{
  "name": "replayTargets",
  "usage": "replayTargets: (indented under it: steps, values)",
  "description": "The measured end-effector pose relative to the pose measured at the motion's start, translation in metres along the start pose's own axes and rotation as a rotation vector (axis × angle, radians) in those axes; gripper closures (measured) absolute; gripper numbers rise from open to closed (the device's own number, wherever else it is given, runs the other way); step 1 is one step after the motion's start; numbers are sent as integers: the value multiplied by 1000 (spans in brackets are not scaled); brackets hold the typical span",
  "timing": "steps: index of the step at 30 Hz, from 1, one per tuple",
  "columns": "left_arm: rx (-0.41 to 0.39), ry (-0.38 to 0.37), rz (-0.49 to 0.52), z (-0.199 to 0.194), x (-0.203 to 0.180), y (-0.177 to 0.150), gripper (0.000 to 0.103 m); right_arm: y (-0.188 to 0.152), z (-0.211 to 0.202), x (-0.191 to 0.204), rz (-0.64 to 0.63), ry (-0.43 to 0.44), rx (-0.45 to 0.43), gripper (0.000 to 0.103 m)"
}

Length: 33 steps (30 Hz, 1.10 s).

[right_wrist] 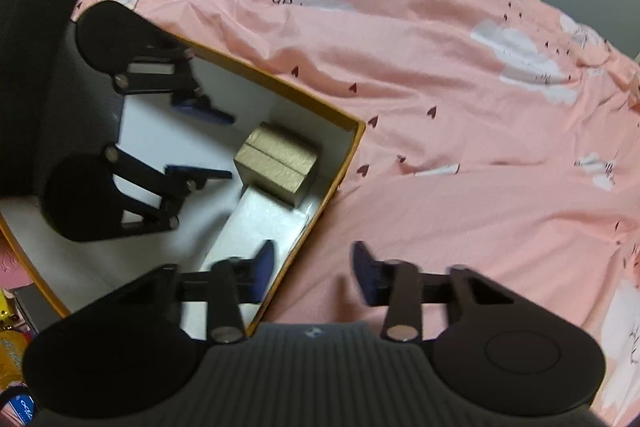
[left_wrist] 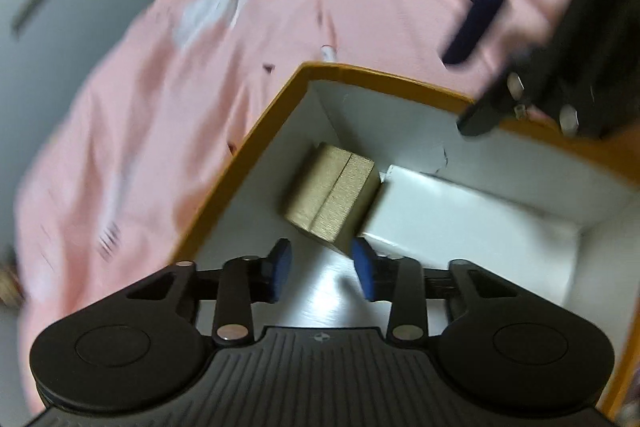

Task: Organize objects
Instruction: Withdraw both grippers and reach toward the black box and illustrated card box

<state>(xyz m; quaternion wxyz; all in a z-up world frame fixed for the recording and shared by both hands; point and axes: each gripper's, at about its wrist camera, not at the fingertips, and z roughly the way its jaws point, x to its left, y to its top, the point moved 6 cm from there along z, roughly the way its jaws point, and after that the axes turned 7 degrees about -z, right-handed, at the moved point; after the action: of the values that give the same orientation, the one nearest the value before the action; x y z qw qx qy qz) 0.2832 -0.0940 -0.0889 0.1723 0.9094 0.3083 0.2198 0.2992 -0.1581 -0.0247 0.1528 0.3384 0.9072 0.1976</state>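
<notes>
My left gripper (left_wrist: 322, 269) and right gripper (right_wrist: 312, 273) hang over the orange box (left_wrist: 256, 135), jaws apart, empty; the gold box (left_wrist: 332, 197) sits inside.

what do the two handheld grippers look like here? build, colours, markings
Both match: the left gripper and right gripper have matte black ribbed bodies, round side housings, black linkage arms with silver pivot pins, and dark blue pads. A small pale logo marks each body. No cables or sleeves visible.

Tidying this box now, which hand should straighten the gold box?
Probably left: the left gripper hangs open inside the orange box, beside the gold box; the right gripper straddles the wall.
</notes>
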Motion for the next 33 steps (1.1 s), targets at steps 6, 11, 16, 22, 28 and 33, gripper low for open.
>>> replayTargets:
  steps: [6,11,16,22,28,33]
  values:
    - [26,-81,-117,12,8,6,82,2,4,5,22,27,7,73]
    - [21,-130,-169,12,3,2,89,2,4,7,19,28,7,74]
    - [22,-116,-165,12,-1,2,89,2,6,7,27,33,7,75]
    - [13,-78,-157,-12,4,0,86,3,-11,9,60,37,-36,74]
    - [-78,-63,-251,-92,2,-19,86,-4,-51,25,126,88,-137,73]
    - [-86,-45,-366,-153,-11,-58,86,-26,-78,61,154,160,-178,73]
